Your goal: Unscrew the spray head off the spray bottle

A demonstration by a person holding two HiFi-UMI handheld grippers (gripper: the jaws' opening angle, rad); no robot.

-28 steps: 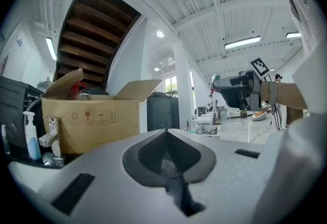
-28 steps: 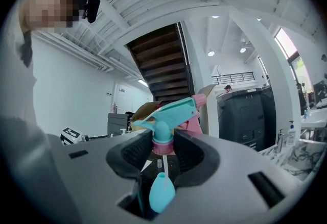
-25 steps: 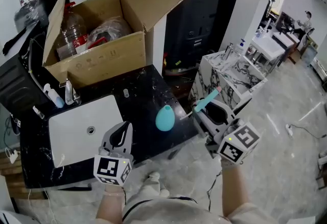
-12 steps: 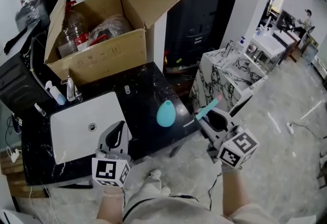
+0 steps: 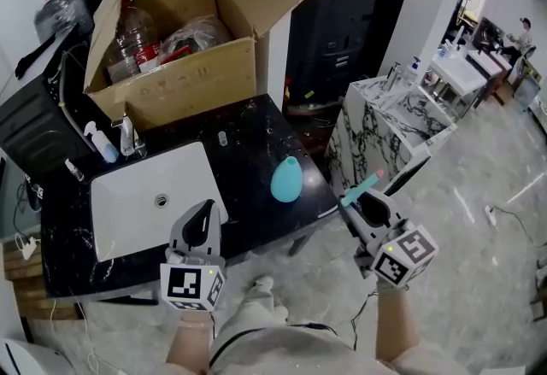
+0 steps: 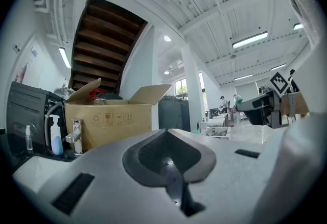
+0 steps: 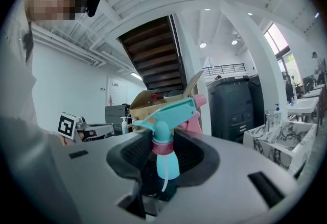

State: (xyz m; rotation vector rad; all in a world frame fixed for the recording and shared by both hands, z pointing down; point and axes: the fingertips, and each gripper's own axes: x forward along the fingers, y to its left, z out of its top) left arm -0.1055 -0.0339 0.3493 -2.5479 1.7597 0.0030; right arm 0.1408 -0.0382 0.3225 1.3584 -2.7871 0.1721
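Spray head [image 7: 166,116] between right tongs [image 7: 162,159]

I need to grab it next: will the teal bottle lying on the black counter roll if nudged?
The teal bottle lies on its side and looks rounded and tapered, so it would probably roll or swivel. Its smooth-looking surface may be slippery. It lies near the counter edge, so a careless push might drop it.

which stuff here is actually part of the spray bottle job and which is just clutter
Job:
- spray head, gripped in the right gripper
- teal bottle, lying on the black counter
- left gripper, shut and empty

Lying about:
- cardboard box
- white sink
- tap
- pump bottle
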